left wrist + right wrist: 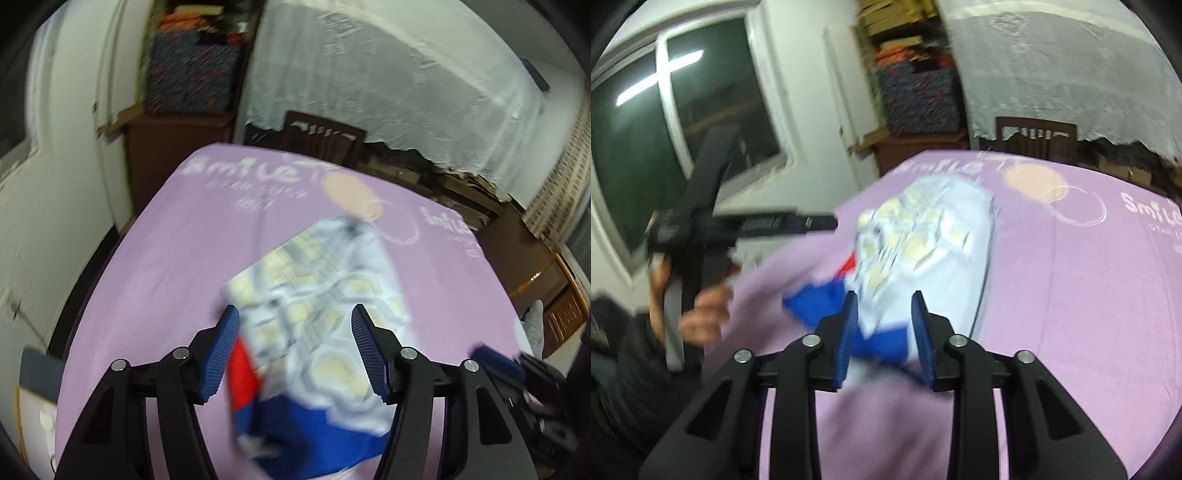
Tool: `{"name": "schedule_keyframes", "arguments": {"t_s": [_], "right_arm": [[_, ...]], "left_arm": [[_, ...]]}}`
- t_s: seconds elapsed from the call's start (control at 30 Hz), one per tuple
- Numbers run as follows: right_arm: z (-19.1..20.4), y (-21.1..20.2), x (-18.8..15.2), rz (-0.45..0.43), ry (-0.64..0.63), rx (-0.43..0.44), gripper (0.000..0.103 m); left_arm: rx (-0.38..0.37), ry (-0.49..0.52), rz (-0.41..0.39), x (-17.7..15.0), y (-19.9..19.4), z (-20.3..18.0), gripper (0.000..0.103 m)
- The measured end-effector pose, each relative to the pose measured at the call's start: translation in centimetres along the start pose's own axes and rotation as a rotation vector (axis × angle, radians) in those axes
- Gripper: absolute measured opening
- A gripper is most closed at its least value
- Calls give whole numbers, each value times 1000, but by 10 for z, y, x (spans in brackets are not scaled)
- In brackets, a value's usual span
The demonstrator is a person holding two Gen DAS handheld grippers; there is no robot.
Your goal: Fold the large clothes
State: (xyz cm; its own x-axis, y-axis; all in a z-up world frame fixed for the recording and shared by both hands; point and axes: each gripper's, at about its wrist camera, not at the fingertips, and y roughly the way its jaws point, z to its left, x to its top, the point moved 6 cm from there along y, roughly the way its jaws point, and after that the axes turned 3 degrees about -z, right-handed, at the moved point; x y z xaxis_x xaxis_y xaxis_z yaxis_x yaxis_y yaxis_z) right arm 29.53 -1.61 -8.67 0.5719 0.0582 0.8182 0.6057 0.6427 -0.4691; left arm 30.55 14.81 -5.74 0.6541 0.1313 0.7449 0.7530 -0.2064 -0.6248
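Observation:
A folded garment (321,317), pale blue-white with a yellow hexagon print and blue and red parts, lies on the purple table cover (155,258). My left gripper (291,317) is open, its blue pads either side of the garment just above it. In the right wrist view the same garment (923,236) lies ahead. My right gripper (884,299) is open with a narrower gap, its blue pads over the garment's blue near edge. The left gripper (820,222) shows there too, held in a hand at the left. Both views are motion-blurred.
The purple cover (1071,295) has white lettering and a peach circle (347,192). A wooden chair (1036,138) stands behind the table. White lace cloth (388,74) covers furniture at the back. A patterned box (919,96) sits on a brown cabinet. A window (665,122) is at the left.

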Motion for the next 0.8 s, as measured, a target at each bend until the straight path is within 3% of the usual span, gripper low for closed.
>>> {"name": "schedule_keyframes", "arguments": {"t_s": [0.17,0.33,0.5,0.57,0.63,0.8], "right_arm": [[-34,21,36,-33,190,17,23],[-57,65,41,14,330,50,19],[-68,111,36,71,354,59,17],[-73,124,30,82,374,54,11],[-80,135,27,83,382,47,0],[-95,150,22,96,442,90,0]], "left_arm": [[-9,28,39,5,35,-28,64],[-4,-15,130,-14,75,-12,64],[-37,-88,167,-25,95,15,72],[-25,-105,172,-25,102,22,72],[-7,-87,168,-24,109,23,72],[55,-25,128,-25,115,18,73]]}}
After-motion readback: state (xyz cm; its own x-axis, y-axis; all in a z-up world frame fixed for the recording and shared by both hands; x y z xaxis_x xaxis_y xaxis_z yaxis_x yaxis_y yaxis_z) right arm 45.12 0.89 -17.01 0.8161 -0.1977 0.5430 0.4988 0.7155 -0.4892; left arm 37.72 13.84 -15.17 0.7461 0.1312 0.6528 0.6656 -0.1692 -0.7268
